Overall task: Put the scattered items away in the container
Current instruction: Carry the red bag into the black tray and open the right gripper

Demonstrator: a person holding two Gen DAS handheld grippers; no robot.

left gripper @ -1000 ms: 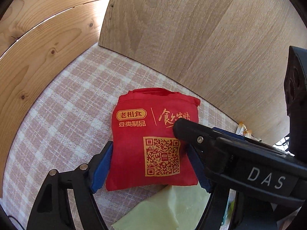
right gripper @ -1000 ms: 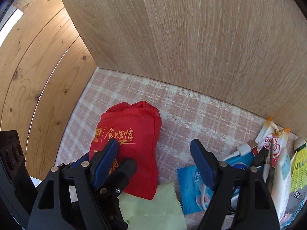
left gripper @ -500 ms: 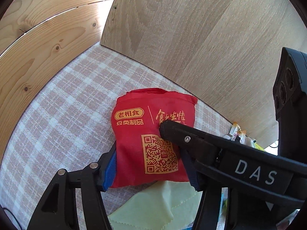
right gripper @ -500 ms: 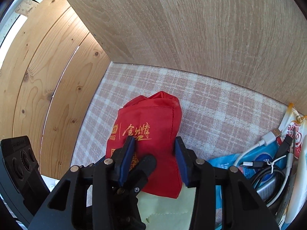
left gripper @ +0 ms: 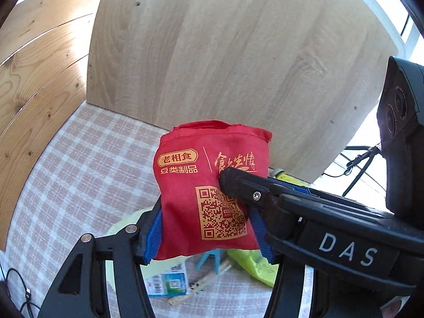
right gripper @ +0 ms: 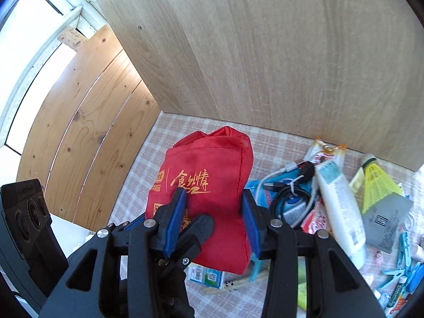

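Note:
A folded red cloth bag (left gripper: 201, 175) with gold print and a QR code is held up off the checked tablecloth (left gripper: 79, 164). My left gripper (left gripper: 206, 228) is shut on its lower part, blue pads on both sides. My right gripper (right gripper: 212, 220) is shut on the same red bag (right gripper: 212, 164) from the other side; its black finger crosses the left wrist view. Scattered items lie below on the cloth: a white tube (right gripper: 339, 201), a yellow shuttlecock (right gripper: 376, 180), a black cable (right gripper: 288, 196), and blue clothes pegs (right gripper: 402, 249). No container shows.
A tall wood-grain panel (right gripper: 265, 53) stands close behind the cloth, with pine boards (right gripper: 87, 122) to the left. A green cloth (left gripper: 254, 265), a small blue-and-white packet (left gripper: 169, 283) and a wooden peg (left gripper: 201, 286) lie under the lifted bag.
Both grippers closed on the red bag and lifted it off the cloth. The green cloth, packet and pegs underneath came into view.

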